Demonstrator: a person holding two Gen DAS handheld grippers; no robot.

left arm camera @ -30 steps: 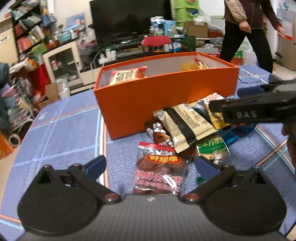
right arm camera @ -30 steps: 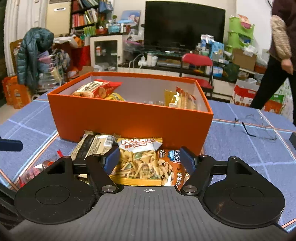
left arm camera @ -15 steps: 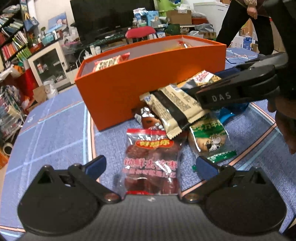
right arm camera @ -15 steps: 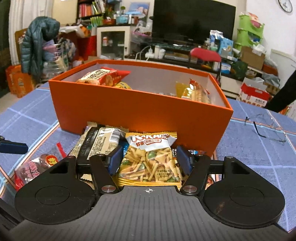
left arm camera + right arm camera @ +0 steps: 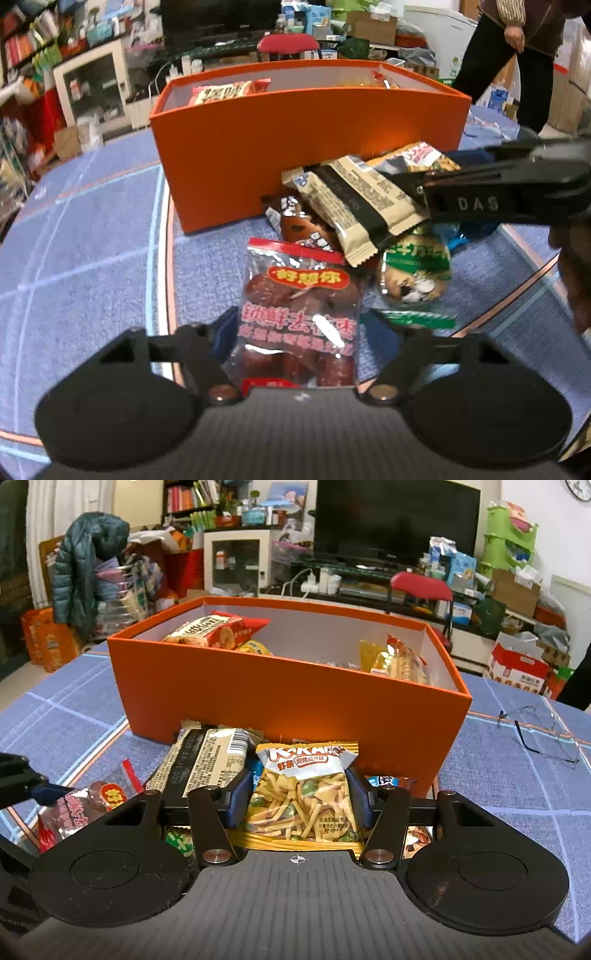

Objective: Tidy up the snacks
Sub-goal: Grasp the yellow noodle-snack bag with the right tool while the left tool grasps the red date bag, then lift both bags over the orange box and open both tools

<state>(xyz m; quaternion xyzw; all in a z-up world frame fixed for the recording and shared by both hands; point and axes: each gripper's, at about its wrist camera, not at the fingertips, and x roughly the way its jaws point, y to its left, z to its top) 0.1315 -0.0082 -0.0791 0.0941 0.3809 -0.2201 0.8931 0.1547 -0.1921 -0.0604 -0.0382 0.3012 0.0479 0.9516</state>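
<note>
A clear packet of red dates (image 5: 299,306) with a red label lies on the blue tablecloth, between the pads of my left gripper (image 5: 301,326). Those jaws are closing and touch its two sides. My right gripper (image 5: 301,794) is also closing, its pads pressing the sides of a packet of yellow snack sticks (image 5: 303,794). Both packets belong to a small heap in front of the orange box (image 5: 280,701), which holds several snack bags. The right gripper (image 5: 480,199) reaches in from the right in the left wrist view.
In the heap are a beige-and-black bar (image 5: 351,199), a green packet (image 5: 413,273) and a brown packet (image 5: 295,229). Eyeglasses (image 5: 535,731) lie on the cloth at the right. A person (image 5: 517,55) stands behind the table.
Both grippers' jaws have come in from wide apart onto their packets. The left gripper has tipped down and edged closer over the date packet.
</note>
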